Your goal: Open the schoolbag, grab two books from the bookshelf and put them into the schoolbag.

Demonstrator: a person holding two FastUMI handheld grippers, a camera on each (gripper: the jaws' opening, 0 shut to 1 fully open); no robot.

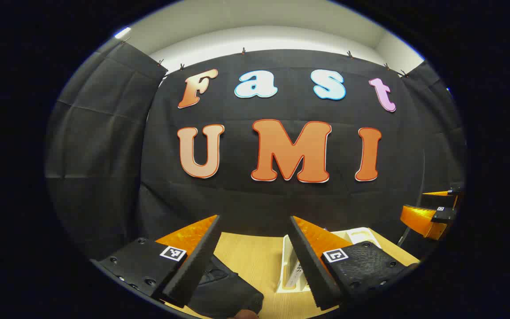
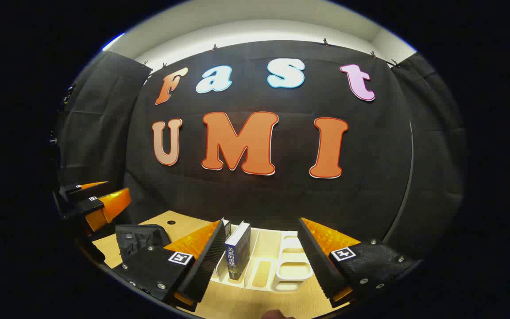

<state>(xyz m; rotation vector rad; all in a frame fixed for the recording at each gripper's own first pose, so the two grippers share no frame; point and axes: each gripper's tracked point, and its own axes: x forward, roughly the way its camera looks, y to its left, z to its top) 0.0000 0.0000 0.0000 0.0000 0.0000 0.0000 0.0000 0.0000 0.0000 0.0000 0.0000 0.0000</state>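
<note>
A black schoolbag (image 2: 140, 239) lies on the wooden table at the left in the right gripper view; in the left gripper view the schoolbag (image 1: 224, 288) sits low between the fingers. A white bookshelf rack (image 2: 277, 270) holds an upright dark blue book (image 2: 238, 252), with a second book partly hidden behind my right gripper's left finger. My right gripper (image 2: 264, 261) is open above the table, short of the rack. My left gripper (image 1: 255, 261) is open over the bag, with the bookshelf (image 1: 292, 270) just to its right. Each view also shows the other gripper off to the side.
The wooden table (image 2: 241, 305) runs up to the black cloth wall. A small hole (image 2: 171, 222) is in the tabletop behind the bag. The rack has several empty slots (image 2: 292, 266) on its right side.
</note>
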